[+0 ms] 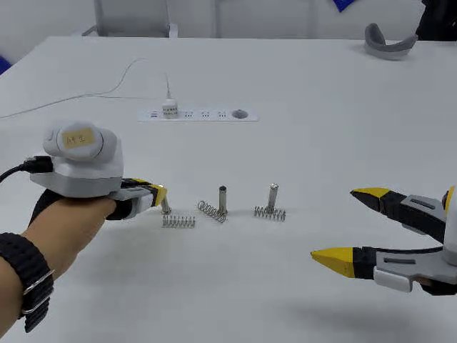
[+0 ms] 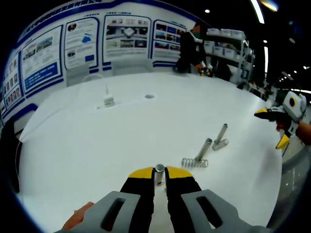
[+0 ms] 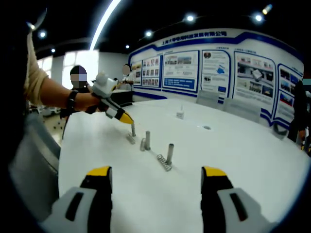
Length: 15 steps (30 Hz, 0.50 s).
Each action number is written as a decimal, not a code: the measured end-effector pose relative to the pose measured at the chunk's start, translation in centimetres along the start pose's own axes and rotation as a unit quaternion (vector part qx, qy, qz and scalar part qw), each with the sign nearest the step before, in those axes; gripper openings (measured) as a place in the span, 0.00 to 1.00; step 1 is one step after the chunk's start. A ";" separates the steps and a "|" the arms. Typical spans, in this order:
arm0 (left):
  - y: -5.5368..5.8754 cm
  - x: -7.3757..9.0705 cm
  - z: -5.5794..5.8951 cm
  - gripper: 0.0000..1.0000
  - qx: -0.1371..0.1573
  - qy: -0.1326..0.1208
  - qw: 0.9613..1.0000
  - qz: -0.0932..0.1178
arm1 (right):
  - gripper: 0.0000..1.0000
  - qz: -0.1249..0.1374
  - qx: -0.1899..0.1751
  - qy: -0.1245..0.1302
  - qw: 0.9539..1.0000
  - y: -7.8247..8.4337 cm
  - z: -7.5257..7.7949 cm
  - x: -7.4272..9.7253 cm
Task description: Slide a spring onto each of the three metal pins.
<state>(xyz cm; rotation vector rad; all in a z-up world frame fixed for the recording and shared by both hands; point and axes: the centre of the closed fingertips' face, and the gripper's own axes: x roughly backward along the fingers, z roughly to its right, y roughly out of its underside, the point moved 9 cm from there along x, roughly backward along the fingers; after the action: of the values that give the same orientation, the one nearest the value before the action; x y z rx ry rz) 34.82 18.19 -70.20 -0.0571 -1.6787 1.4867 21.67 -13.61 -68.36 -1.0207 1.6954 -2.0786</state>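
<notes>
Head view: the left tool (image 1: 161, 196) pinches the leftmost pin (image 1: 166, 208), its top hidden; a spring (image 1: 178, 222) lies beside each pin on the counter (image 1: 321, 107). The right tool (image 1: 351, 225) is spread, partly cut off. Left gripper view: jaws pressed on that pin. Right gripper view: jaws wide; farther springs blur.

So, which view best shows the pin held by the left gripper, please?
The left gripper view: the pin sits close up between the left gripper tips. Head and right gripper views show it small, partly hidden by that gripper.
</notes>
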 end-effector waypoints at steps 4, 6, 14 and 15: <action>0.0 0.0 0.0 0.08 0.001 0.002 1.000 0.000 | 0.76 -0.001 0.001 -0.001 1.000 0.0 -0.1 0.0; 0.0 -0.1 0.1 0.08 0.001 0.003 1.000 0.000 | 0.76 -0.001 0.001 -0.001 1.000 0.0 -0.1 0.0; -0.1 -0.1 0.3 0.08 -0.012 0.005 1.000 -0.002 | 0.76 -0.002 -0.001 -0.001 1.000 0.1 0.0 0.0; -0.1 0.0 0.3 0.08 -0.015 0.005 1.000 -0.002 | 0.76 -0.002 0.000 -0.001 1.000 0.1 0.0 -0.1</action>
<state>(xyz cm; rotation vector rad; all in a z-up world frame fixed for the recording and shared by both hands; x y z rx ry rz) 34.68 17.89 -70.14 -0.0774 -1.6914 1.4565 21.68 -13.56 -68.43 -1.0270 1.6938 -2.0794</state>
